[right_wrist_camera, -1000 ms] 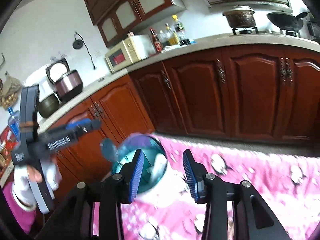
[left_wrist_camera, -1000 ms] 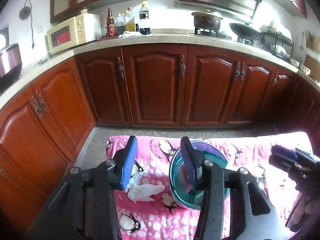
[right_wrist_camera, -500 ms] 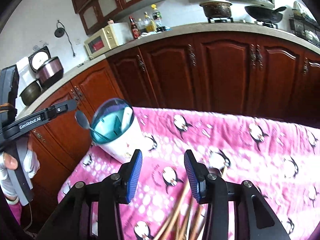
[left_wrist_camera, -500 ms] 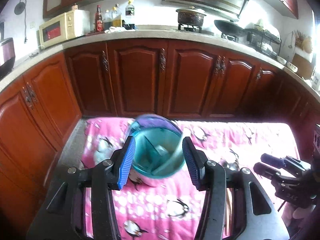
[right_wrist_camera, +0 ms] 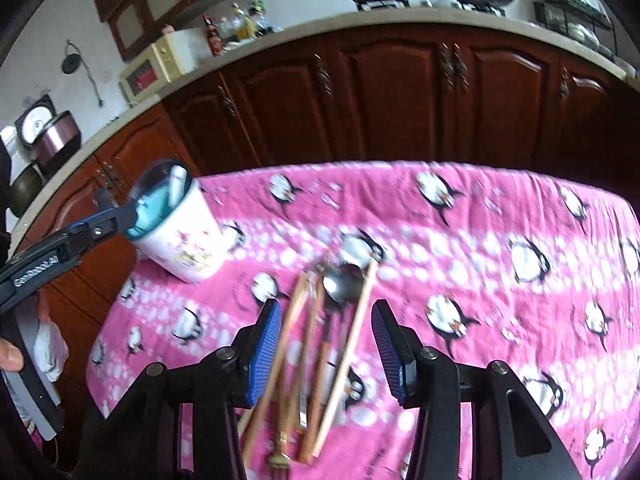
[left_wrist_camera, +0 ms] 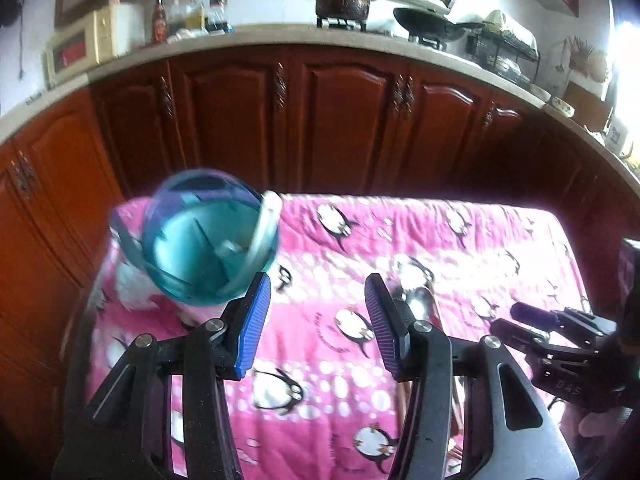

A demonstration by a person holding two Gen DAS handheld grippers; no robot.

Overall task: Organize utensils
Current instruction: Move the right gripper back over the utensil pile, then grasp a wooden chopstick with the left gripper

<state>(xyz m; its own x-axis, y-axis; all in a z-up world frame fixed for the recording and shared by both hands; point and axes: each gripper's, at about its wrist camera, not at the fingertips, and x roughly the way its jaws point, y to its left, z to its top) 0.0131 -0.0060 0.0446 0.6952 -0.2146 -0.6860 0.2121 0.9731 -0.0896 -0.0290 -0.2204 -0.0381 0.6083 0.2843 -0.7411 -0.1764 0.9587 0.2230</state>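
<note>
A white utensil holder [right_wrist_camera: 182, 236] with a teal inner rim [left_wrist_camera: 208, 244] stands at the table's left end; a pale utensil handle [left_wrist_camera: 262, 228] leans inside it. A metal spoon [right_wrist_camera: 342, 282] and several wooden chopsticks [right_wrist_camera: 348, 332] lie on the pink penguin cloth [right_wrist_camera: 480, 248]. My right gripper [right_wrist_camera: 324, 344] is open and empty, hovering over that pile. My left gripper [left_wrist_camera: 316, 316] is open and empty, to the right of the holder; its fingers also show in the right wrist view [right_wrist_camera: 108, 216] beside the holder's rim. The spoon bowl shows in the left wrist view [left_wrist_camera: 418, 300].
Dark red kitchen cabinets [left_wrist_camera: 340, 120] and a stone counter [left_wrist_camera: 280, 40] run behind the table. The counter carries a microwave [left_wrist_camera: 80, 48], bottles, a pot and a wok. The right gripper's body shows at the left wrist view's right edge [left_wrist_camera: 560, 340].
My left gripper has moved right, away from the holder, which now sits left of its fingers. My right gripper has come down over the chopsticks and spoon.
</note>
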